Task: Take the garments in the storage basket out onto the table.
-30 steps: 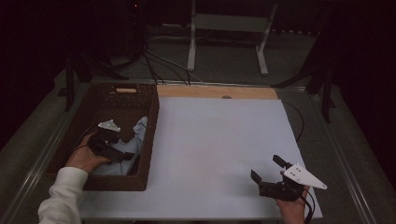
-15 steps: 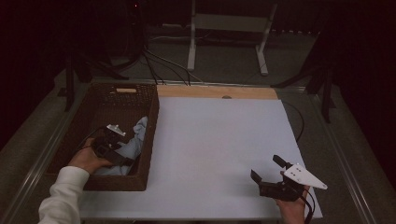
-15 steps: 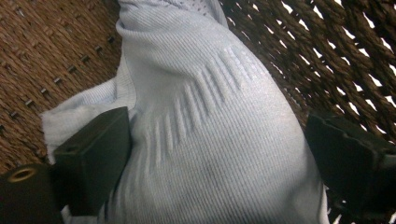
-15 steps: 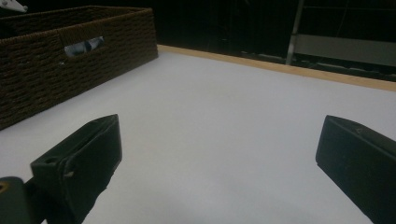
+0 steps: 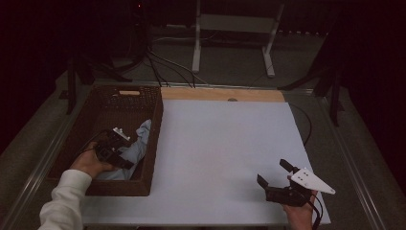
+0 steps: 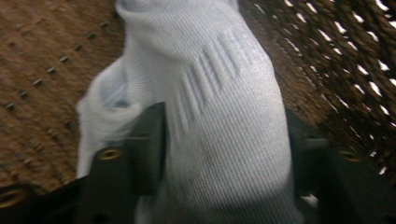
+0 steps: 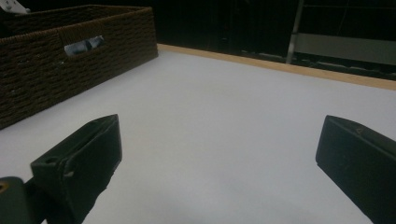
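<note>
Now the left gripper [image 6: 224,154] jaws, just closing, clench the sock [image 6: 219,112] inside the basket [image 5: 103,103]; right gripper [image 5: 282,184] released.

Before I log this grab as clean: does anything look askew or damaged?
Nothing stands out. The pale blue sock lies crumpled in the wicker basket, between the jaws of the left gripper, which have just been closing. The right gripper is open over the white mat.

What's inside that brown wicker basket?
A pale blue sock lies in the wicker basket, between the left hand-held gripper jaws, which have just been closing. The sock and hand cover whatever lies beneath.
</note>
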Available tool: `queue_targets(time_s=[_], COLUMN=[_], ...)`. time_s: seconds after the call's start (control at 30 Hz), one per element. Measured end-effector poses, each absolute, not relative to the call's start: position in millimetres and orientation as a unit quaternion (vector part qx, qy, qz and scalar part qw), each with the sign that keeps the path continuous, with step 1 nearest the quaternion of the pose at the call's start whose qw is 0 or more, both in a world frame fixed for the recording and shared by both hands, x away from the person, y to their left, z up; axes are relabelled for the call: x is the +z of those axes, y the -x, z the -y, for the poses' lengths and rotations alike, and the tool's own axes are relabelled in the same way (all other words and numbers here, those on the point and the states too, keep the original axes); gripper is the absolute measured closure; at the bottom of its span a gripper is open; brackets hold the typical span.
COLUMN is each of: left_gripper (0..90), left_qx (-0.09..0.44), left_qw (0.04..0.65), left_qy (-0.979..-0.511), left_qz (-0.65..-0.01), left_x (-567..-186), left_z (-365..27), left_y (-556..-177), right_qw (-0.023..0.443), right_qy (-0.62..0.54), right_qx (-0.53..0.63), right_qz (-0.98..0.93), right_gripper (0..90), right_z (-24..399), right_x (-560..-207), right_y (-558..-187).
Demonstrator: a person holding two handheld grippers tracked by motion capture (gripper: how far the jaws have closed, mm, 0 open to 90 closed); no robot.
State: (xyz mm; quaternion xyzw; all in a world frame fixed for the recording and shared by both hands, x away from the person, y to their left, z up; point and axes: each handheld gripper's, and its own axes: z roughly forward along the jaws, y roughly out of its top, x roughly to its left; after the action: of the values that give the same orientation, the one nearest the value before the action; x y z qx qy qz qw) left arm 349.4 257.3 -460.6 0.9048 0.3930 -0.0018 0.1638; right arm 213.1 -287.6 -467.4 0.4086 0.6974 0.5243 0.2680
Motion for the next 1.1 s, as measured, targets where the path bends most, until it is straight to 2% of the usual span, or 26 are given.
queue_targets(time_s=[0.13,0.23,1.1], left_gripper=[58.5,60.7,63.2], left_qx=[0.019,0.031,0.108], left_qw=[0.163,0.175,0.257], left_qy=[-0.906,-0.899,-0.836], left_qz=[-0.391,-0.4,-0.473], left_x=[-456,-452,-429], left_z=[-257,-260,-287], left_y=[-347,-347,-341], right_qw=[0.267,0.266,0.263], right_qy=[-0.41,-0.411,-0.412], right_qx=[0.524,0.524,0.524], right_qz=[-0.697,-0.697,-0.697], right_gripper=[0.6,0.6,0.6], right_z=[288,288,289], right_x=[-468,-468,-468], right_y=[-213,-214,-214])
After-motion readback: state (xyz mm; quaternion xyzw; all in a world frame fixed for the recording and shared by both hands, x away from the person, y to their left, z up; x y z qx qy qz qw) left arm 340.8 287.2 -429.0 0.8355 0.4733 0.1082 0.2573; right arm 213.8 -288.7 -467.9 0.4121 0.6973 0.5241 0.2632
